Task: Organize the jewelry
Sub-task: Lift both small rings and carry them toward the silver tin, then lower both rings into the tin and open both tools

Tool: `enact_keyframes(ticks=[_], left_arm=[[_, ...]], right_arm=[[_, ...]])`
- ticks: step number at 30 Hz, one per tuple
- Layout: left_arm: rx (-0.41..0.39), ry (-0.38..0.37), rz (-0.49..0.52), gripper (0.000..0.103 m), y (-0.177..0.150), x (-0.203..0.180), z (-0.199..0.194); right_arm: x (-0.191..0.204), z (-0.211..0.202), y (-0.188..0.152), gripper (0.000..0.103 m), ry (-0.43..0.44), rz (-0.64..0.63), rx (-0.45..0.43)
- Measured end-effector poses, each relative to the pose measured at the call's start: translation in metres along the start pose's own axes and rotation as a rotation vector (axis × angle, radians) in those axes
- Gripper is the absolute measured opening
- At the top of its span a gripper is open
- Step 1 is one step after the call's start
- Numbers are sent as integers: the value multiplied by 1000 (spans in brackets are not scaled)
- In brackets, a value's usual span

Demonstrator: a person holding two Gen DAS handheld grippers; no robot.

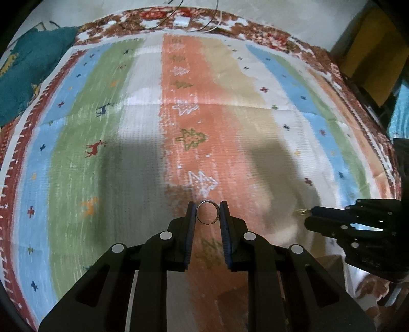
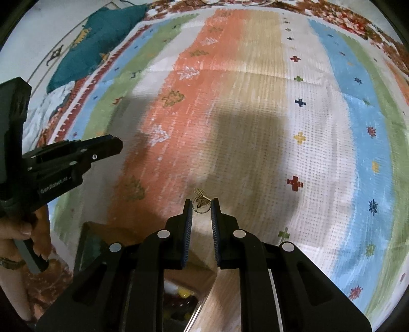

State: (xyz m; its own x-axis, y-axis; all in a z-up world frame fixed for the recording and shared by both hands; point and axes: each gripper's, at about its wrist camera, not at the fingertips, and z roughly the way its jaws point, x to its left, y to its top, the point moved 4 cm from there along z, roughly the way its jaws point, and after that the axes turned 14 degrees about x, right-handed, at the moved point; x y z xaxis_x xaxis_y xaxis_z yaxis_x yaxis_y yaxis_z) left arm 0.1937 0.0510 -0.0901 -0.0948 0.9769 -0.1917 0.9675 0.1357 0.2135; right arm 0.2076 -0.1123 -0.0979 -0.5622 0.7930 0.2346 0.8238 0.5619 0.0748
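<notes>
My left gripper [image 1: 207, 213] is shut on a plain silver open ring [image 1: 207, 211], held by its sides above the striped cloth [image 1: 143, 122]. In the right wrist view, my right gripper [image 2: 202, 206] is shut on a small gold ring [image 2: 201, 203] with an ornament that sticks up past the fingertips. The right gripper [image 1: 310, 216] also shows at the right edge of the left wrist view, with a gold glint at its tip. The left gripper [image 2: 116, 146] appears at the left of the right wrist view, with a person's hand [image 2: 23, 229] on its handle.
A teal cushion [image 1: 30, 74] lies past the cloth's far left edge. Cables and a white plug [image 1: 182, 21] lie at the far edge. A mirrored, wood-framed box [image 2: 184, 288] sits below the right gripper, with small coloured items reflected or inside it. Dark furniture [image 1: 370, 58] stands far right.
</notes>
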Motion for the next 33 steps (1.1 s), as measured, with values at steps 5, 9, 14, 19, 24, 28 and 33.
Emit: enact_keyframes(ticks=[5,9,14,19,24,28,33], left_arm=[[-29,-20,7,18,-6,-9,-15],[-39,-24,21,18,-12,-15,-22],[-42,-23,24,18,-17,-17,-24],[-56,-31,32,18,-25,-20,-32],[-77,-35,43,18,-36,-25,-42],[-85,-34,53,18,-43,-30,-47],[-96,-36,76,18,-54,-37,-53]], right_arm=[[3,-10,-12,16,6,-2,-28],[6,-18,-19,16,-28,-8,-55],[13,-25,-24,16,-49,-32,-82],[19,-33,-29,16,-44,-50,-106],[24,-38,-36,16,-41,-61,-121],[28,-40,-43,16,-36,-69,-129],[33,-44,-50,16,-32,-79,-145]])
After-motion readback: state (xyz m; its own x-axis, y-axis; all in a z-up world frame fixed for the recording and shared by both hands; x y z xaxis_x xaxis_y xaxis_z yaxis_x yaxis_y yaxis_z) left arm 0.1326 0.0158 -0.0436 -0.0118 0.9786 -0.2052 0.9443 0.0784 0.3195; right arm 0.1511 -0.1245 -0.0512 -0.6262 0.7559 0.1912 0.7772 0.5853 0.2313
